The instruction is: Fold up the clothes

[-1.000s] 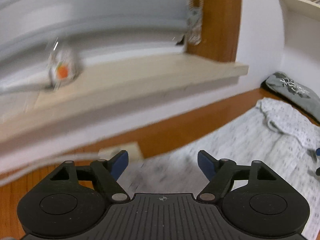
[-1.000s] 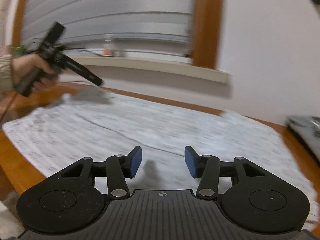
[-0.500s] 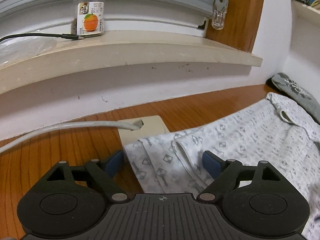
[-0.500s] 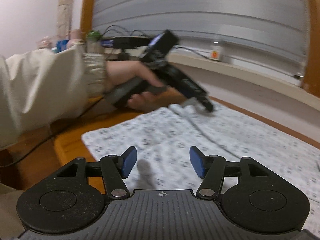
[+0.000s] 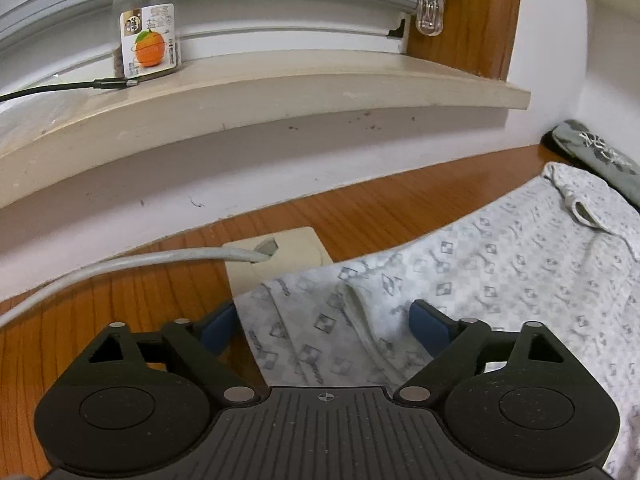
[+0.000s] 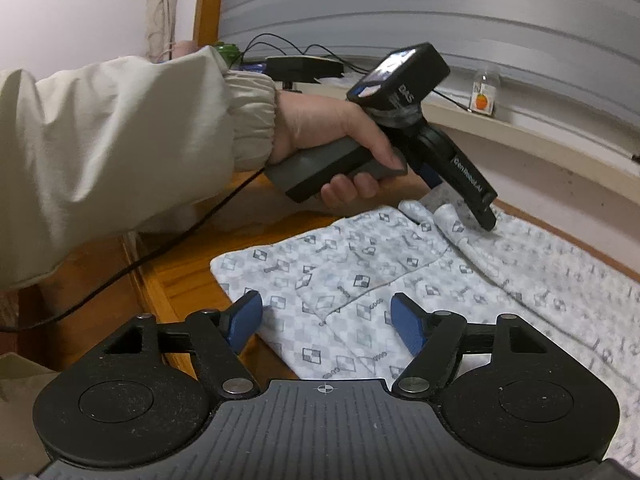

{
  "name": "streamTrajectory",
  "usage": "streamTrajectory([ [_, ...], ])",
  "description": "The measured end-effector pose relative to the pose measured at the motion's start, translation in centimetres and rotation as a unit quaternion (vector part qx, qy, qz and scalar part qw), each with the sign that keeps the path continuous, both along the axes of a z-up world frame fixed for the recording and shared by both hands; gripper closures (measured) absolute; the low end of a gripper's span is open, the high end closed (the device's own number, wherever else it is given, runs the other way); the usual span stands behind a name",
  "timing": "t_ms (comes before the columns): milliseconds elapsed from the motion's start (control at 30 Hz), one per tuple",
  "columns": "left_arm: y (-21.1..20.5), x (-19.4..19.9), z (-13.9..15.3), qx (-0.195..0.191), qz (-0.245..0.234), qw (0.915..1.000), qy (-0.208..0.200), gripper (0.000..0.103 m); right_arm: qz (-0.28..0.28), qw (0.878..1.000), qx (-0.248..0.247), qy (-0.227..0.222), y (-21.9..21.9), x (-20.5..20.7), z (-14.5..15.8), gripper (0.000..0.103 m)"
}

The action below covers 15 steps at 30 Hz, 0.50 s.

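Note:
A white garment (image 5: pixel 500 276) with a small grey check print lies spread flat on a wooden surface (image 5: pixel 380 208). My left gripper (image 5: pixel 324 326) is open low over one of its corners, with a folded hem running between the blue pads. My right gripper (image 6: pixel 326 324) is also open and hovers over the near corner of the same garment (image 6: pixel 360 276), with nothing pinched. In the right wrist view a hand (image 6: pixel 332 128) in a cream sleeve holds the left gripper down at the far corner, where the cloth is slightly bunched.
A beige cable plate (image 5: pixel 296 252) with a white cable (image 5: pixel 140 260) sits just beyond the left corner. Above it a window sill (image 5: pixel 280 80) carries a jar (image 5: pixel 148 40) with an orange label. A grey garment (image 5: pixel 592 156) lies at far right. A black cable (image 6: pixel 160 248) trails off the wooden edge.
The left gripper has come down from the sill to the garment's corner and steadied. The right view has swung left onto the near corner. Both grippers stayed open.

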<state>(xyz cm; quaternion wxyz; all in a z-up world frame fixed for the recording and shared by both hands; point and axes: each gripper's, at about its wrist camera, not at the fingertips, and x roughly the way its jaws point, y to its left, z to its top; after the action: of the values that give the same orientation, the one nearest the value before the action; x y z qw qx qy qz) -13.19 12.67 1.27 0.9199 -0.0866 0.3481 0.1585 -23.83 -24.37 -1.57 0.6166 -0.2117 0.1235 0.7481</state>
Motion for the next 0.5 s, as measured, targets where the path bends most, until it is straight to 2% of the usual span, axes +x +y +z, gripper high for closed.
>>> streamTrajectory([
  [33, -0.1, 0.0, 0.0, 0.001, 0.001, 1.0, 0.0, 0.012, 0.007, 1.0, 0.0, -0.002, 0.0, -0.3, -0.1, 0.027],
  [167, -0.4, 0.0, -0.2, 0.005, 0.004, 1.0, -0.003, 0.012, 0.011, 1.0, 0.002, -0.002, 0.1, -0.9, -0.3, 0.027],
  [233, -0.8, 0.1, -0.1, 0.007, 0.005, 1.0, -0.002, 0.016, 0.007, 1.0, -0.001, 0.007, 0.5, -0.8, -0.3, 0.029],
  [300, -1.3, 0.2, 0.1, 0.008, 0.006, 0.9999, -0.001, 0.017, 0.002, 1.0, -0.001, 0.007, 0.7, -0.7, -0.2, 0.039],
  [367, -1.7, 0.3, 0.2, 0.01, 0.007, 0.9999, 0.0, 0.023, -0.003, 1.0, 0.0, 0.007, 0.9, -0.6, -0.1, 0.062],
  [400, -1.9, 0.3, 0.2, 0.01, 0.008, 0.9999, 0.0, 0.03, -0.006, 1.0, 0.0, 0.007, 0.9, -0.6, -0.1, 0.066],
  [433, -2.2, 0.4, 0.3, 0.011, 0.008, 0.9999, 0.001, 0.039, -0.008, 1.0, 0.0, 0.007, 1.0, -0.5, 0.0, 0.077],
  [467, -2.4, 0.4, 0.3, 0.012, 0.009, 0.9999, 0.001, 0.044, -0.011, 1.0, 0.001, 0.007, 1.1, -0.5, 0.0, 0.082],
  [500, -2.7, 0.4, 0.4, 0.011, 0.005, 0.9999, 0.001, 0.056, -0.013, 1.0, 0.001, 0.007, 1.2, -0.4, 0.0, 0.085],
])
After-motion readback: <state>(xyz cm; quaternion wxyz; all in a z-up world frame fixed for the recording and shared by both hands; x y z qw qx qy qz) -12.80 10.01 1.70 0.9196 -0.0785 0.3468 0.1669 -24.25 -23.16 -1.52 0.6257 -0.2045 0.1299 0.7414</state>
